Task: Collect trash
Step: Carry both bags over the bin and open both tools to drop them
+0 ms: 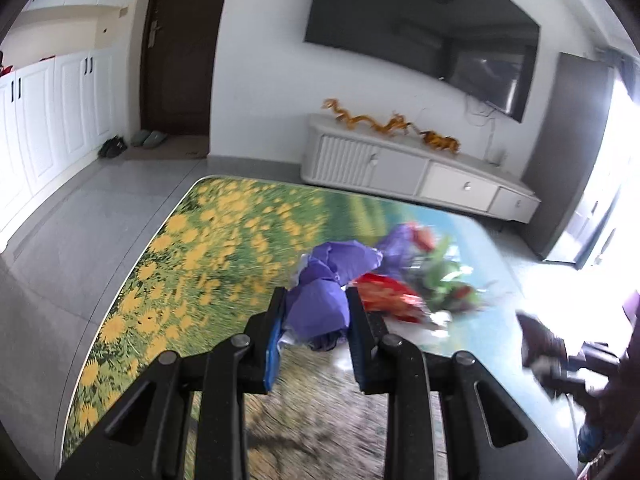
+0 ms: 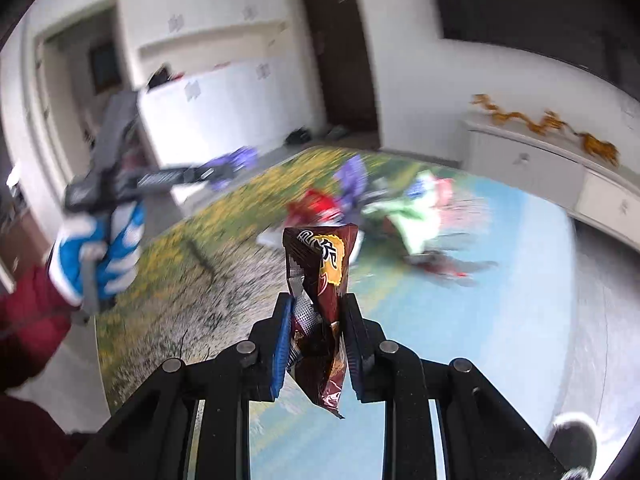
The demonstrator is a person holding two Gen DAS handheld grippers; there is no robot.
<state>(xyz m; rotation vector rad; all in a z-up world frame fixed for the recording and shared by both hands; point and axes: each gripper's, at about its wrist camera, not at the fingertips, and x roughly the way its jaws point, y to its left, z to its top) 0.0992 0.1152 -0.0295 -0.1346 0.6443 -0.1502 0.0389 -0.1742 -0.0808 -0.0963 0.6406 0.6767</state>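
My left gripper [image 1: 316, 300] is shut on a crumpled purple wrapper [image 1: 320, 304] and holds it above the flower-print table [image 1: 192, 264]. My right gripper [image 2: 316, 304] is shut on a dark brown snack wrapper [image 2: 320, 280], held upright above the same table [image 2: 208, 288]. A pile of trash lies on the table: a red wrapper [image 1: 384, 300], another purple wrapper [image 1: 400, 240] and a green wrapper [image 1: 444, 276]. The pile shows blurred in the right wrist view [image 2: 360, 208]. The left gripper with its purple wrapper also shows in the right wrist view [image 2: 216, 172].
A white TV cabinet [image 1: 420, 172] stands past the table under a wall TV [image 1: 420, 28]. White cupboards [image 1: 48, 120] and a dark door [image 1: 180, 48] are at the left. Grey floor tiles [image 1: 80, 248] surround the table. The right hand and its gripper show at the right edge [image 1: 560, 360].
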